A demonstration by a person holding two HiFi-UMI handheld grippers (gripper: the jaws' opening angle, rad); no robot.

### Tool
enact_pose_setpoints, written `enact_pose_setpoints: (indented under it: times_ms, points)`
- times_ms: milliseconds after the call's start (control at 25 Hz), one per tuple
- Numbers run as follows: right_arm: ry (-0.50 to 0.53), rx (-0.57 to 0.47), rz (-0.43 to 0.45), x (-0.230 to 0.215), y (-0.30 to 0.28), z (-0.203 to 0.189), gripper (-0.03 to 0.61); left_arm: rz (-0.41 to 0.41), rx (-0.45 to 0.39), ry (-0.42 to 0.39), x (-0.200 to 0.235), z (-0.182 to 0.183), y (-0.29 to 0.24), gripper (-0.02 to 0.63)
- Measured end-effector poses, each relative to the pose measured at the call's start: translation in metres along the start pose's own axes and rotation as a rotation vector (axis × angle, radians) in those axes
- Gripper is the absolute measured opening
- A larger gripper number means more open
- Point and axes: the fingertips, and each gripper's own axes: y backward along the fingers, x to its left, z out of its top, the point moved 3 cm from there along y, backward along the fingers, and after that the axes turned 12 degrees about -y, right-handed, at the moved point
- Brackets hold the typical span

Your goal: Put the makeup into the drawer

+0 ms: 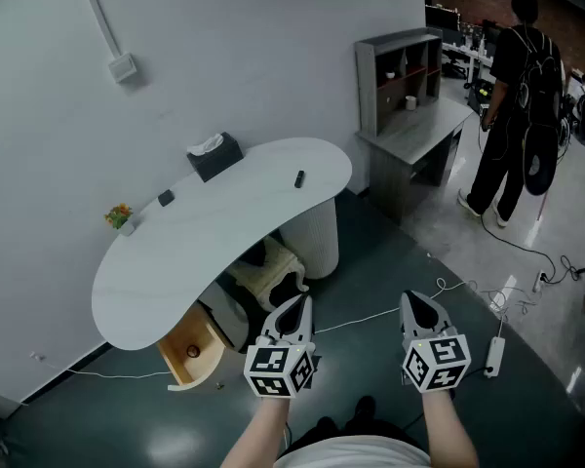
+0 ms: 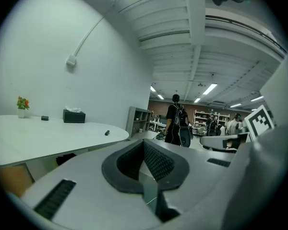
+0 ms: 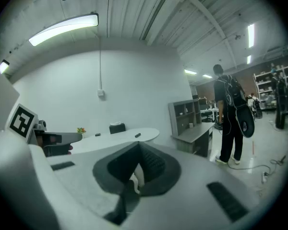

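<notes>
A small black makeup stick (image 1: 299, 177) lies near the right end of the white curved table (image 1: 224, 232), and it also shows in the left gripper view (image 2: 106, 132) and the right gripper view (image 3: 138, 135). A second small dark item (image 1: 165, 198) lies further left on the table. Under the table's left end, a rounded wooden drawer (image 1: 190, 351) stands pulled open. Both grippers are held side by side well short of the table, over the dark floor. My left gripper (image 1: 294, 305) is shut and empty. My right gripper (image 1: 416, 300) also looks shut, with nothing in it.
A black tissue box (image 1: 214, 155) and a small flower pot (image 1: 120, 216) stand along the table's wall side. A white stool (image 1: 273, 271) sits beneath the table. A grey shelf desk (image 1: 409, 86) and a standing person (image 1: 517, 105) are at the right. Cables and a power strip (image 1: 494, 354) lie on the floor.
</notes>
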Motion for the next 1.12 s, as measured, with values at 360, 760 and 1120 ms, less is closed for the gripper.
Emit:
enact_pose_setpoints:
  times_ms: [360,760,1120]
  points:
    - [0.017,0.038,0.039,-0.019,-0.005,0.0,0.002,0.038,0.019,-0.015,-0.011,-0.002,-0.02,0.003]
    - [-0.026,-0.005,0.083,-0.04,-0.005,0.016,0.002,0.072,0.035,-0.031,-0.025,0.0,-0.03,0.09]
    - [-0.108,0.002,0.096,-0.05,-0.028,0.012,0.002,0.106,0.062,-0.042,-0.011,0.0,-0.046,0.15]
